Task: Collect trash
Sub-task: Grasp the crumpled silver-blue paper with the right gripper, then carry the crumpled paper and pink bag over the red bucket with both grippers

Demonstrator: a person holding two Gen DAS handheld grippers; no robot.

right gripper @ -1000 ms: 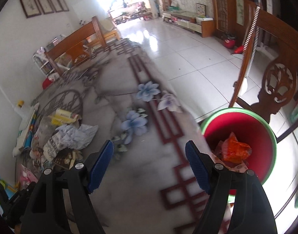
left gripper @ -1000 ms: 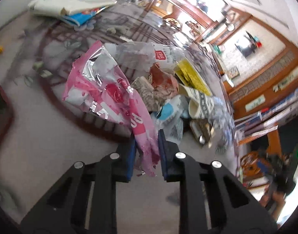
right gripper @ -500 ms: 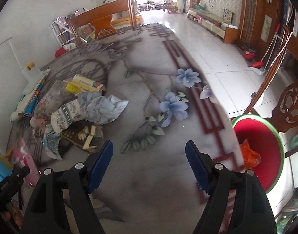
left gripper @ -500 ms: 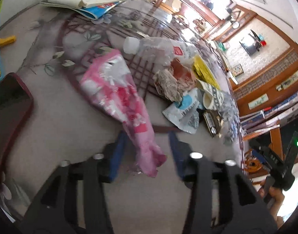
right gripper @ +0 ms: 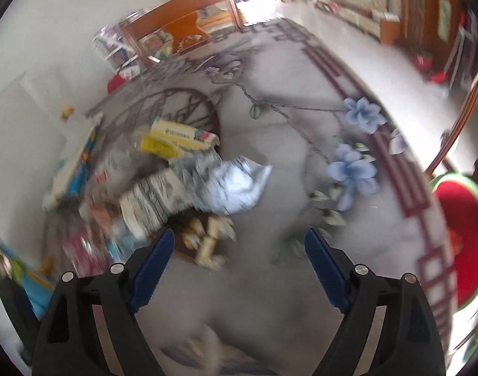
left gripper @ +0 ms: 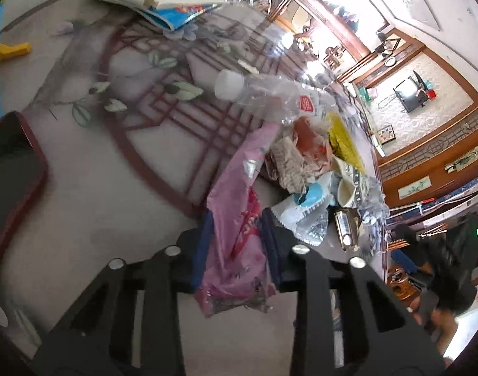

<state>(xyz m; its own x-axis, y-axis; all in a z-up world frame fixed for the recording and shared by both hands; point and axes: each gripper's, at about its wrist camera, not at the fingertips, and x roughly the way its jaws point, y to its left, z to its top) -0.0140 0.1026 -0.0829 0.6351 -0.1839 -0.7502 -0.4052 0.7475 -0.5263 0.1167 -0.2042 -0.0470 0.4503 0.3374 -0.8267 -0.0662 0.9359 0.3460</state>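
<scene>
A glossy patterned tabletop (left gripper: 120,169) carries a heap of trash: a pink wrapper (left gripper: 236,228), a clear plastic bottle (left gripper: 264,94), crumpled paper (right gripper: 236,185) and a yellow box (right gripper: 182,134).

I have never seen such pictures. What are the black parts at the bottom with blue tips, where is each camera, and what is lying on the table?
The black parts are two hand-held grippers, one in each of a person's hands. A round-lens camera on each looks forward along its two blue-padded fingers.

In the left view, the left gripper has a pink foil wrapper between its pads, which press its sides. Beyond lie a crushed clear bottle and more wrappers on the patterned table.

The right view is blurred. The right gripper is open and empty over the same trash pile. A red bin with a green rim stands beside the table.
</scene>
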